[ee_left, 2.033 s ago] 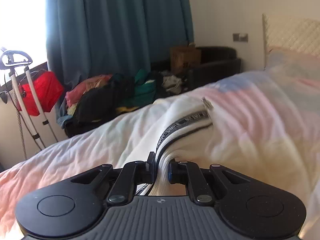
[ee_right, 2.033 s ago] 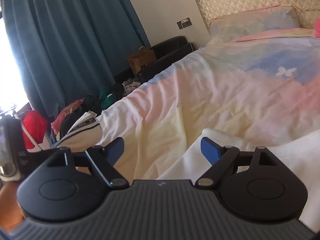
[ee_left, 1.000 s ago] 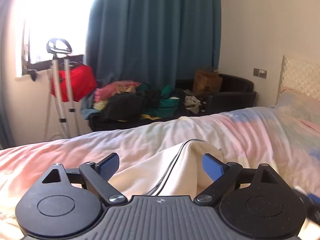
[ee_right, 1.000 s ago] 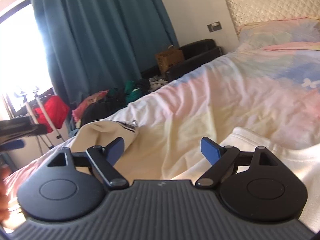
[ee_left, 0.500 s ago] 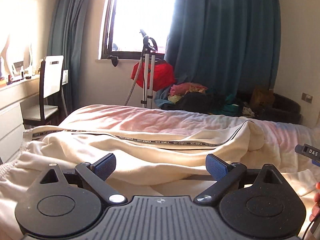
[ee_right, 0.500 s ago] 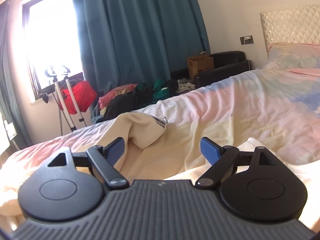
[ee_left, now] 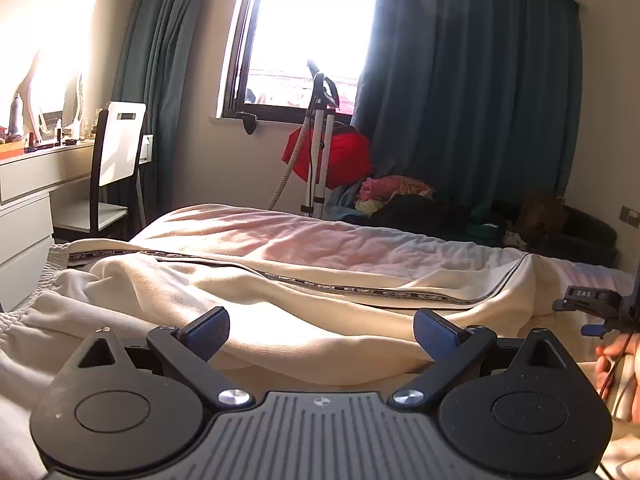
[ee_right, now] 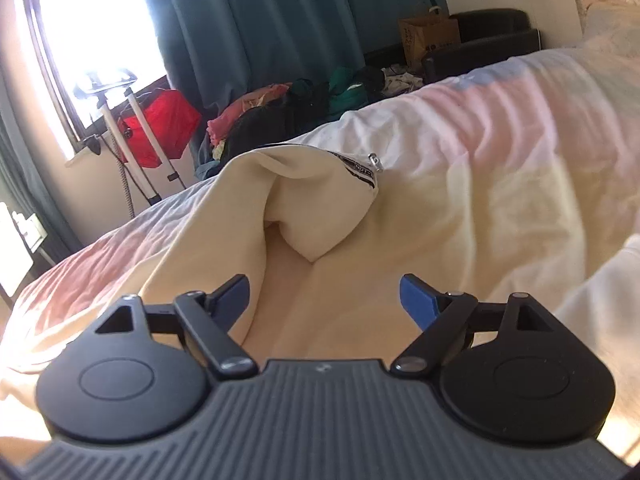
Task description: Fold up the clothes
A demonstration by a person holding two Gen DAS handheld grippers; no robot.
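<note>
Left wrist: my left gripper point(ee_left: 322, 330) gapes empty over cream track pants point(ee_left: 280, 304) spanning mid-frame on the bed point(ee_left: 320, 240) | Right wrist: right gripper point(ee_right: 324, 300) released, hem point(ee_right: 320, 208) centre-frame; I'd pinch both layers squarely before folding.

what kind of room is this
Most likely a lived-in home bedroom: cream trousers lie on a made bed, teal curtains frame a window, and a desk with a chair stands beside a pile of clothes.
</note>
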